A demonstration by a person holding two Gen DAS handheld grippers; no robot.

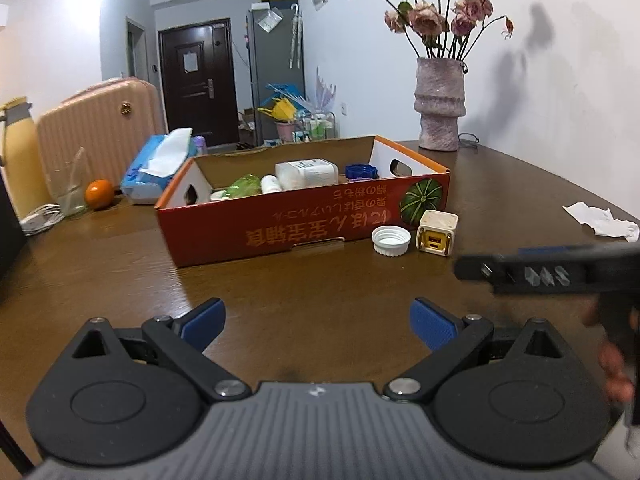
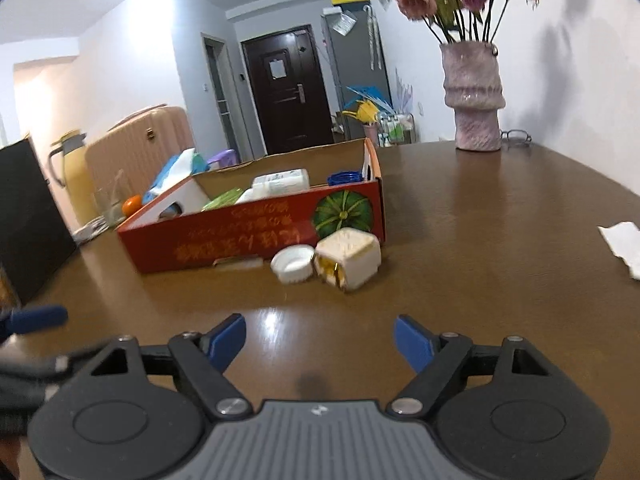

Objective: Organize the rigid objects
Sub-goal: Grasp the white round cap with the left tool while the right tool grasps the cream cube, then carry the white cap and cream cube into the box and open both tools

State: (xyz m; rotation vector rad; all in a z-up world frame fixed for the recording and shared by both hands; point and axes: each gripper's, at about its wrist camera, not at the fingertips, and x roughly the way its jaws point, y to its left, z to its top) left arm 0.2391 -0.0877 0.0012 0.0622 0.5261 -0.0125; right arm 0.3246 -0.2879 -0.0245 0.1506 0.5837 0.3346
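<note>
A red cardboard box [image 1: 280, 228] [image 2: 224, 240] with a green pumpkin printed on it lies on the brown table; inside are a white bottle [image 1: 306, 172], a blue cap [image 1: 361, 172], a green item and other small things. In front of its right end sit a white screw cap [image 1: 391, 241] [image 2: 293, 264] and a cream cube-shaped charger [image 1: 437, 232] [image 2: 347, 259]. My left gripper [image 1: 318, 326] hangs open over bare table, well short of the box. My right gripper [image 2: 320, 342] is open too, nothing between its blue pads, pointing toward the cap and charger. The right gripper's body [image 1: 552, 270] shows at the right edge of the left wrist view.
A pink vase of dried roses [image 1: 440, 104] [image 2: 474, 100] stands at the table's far right. A crumpled white tissue [image 1: 604, 220] [image 2: 624, 248] lies at the right. Behind the box are a tissue pack [image 1: 156, 168], an orange [image 1: 99, 193], a glass, a yellow flask and a pink suitcase [image 1: 96, 128].
</note>
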